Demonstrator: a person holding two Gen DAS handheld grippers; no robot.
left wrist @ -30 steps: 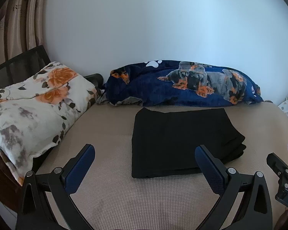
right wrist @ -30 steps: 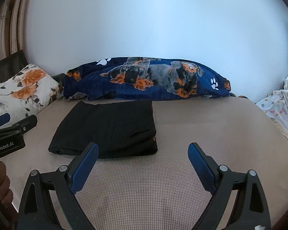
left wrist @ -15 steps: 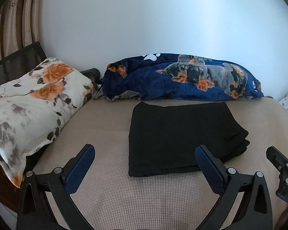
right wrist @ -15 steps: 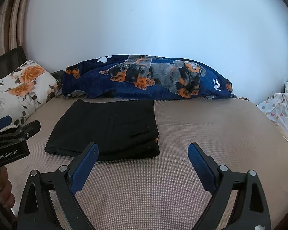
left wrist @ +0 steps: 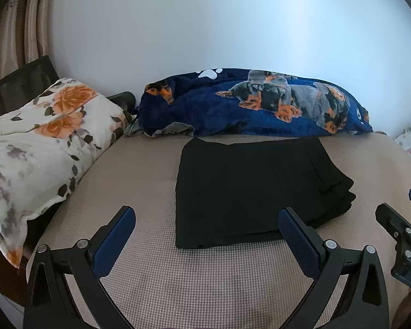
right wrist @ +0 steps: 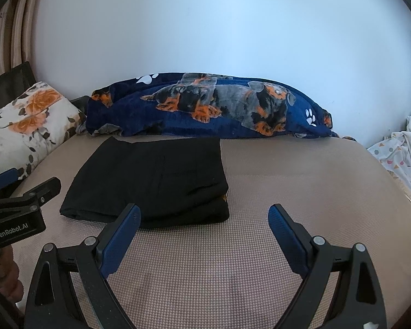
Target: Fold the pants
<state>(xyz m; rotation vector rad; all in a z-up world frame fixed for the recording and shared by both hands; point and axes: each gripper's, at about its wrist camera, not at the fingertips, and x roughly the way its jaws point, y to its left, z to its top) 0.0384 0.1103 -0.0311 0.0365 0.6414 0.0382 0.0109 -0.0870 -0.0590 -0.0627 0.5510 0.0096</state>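
Note:
The black pants lie folded in a flat stack on the beige bed, just in front of the blue blanket. They also show in the right wrist view. My left gripper is open and empty, held above the bed just short of the stack's near edge. My right gripper is open and empty, in front of the stack's right corner. Each gripper shows at the edge of the other's view.
A floral pillow lies at the left. A blue dog-print blanket runs along the white wall. A dotted white cloth is bunched at the right. A dark mesh chair back stands behind the pillow.
Both grippers have drawn slightly back and up from the folded pants, still open. The pants have not moved.

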